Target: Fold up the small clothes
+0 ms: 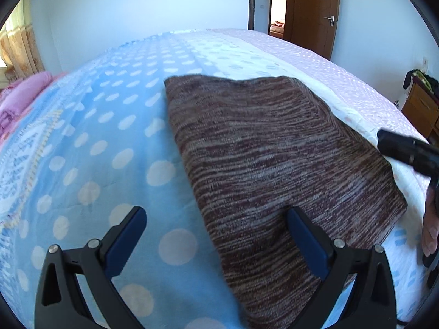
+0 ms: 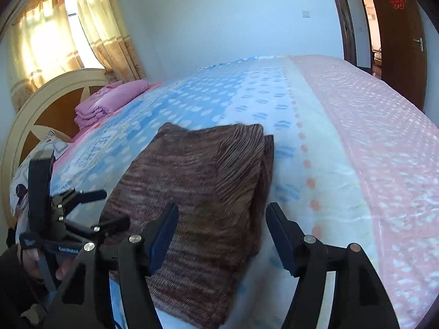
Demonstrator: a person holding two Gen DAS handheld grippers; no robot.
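Observation:
A brown striped knit garment (image 1: 274, 159) lies folded into a rough rectangle on the polka-dot bed cover (image 1: 96, 142). My left gripper (image 1: 216, 216) is open and empty, hovering over the garment's near left edge. The right gripper shows at the right edge of the left wrist view (image 1: 406, 150). In the right wrist view the garment (image 2: 203, 192) lies ahead with a folded layer along its right side. My right gripper (image 2: 222, 219) is open and empty above its near right edge. The left gripper (image 2: 90, 211) sits at the garment's left side.
A folded pink blanket (image 2: 109, 98) lies near the cream headboard (image 2: 41, 104). The bed's pink section (image 2: 384, 150) extends to the right. Curtains (image 2: 90, 27), an open brown door (image 1: 312, 11) and a wooden cabinet (image 1: 422, 107) stand around the bed.

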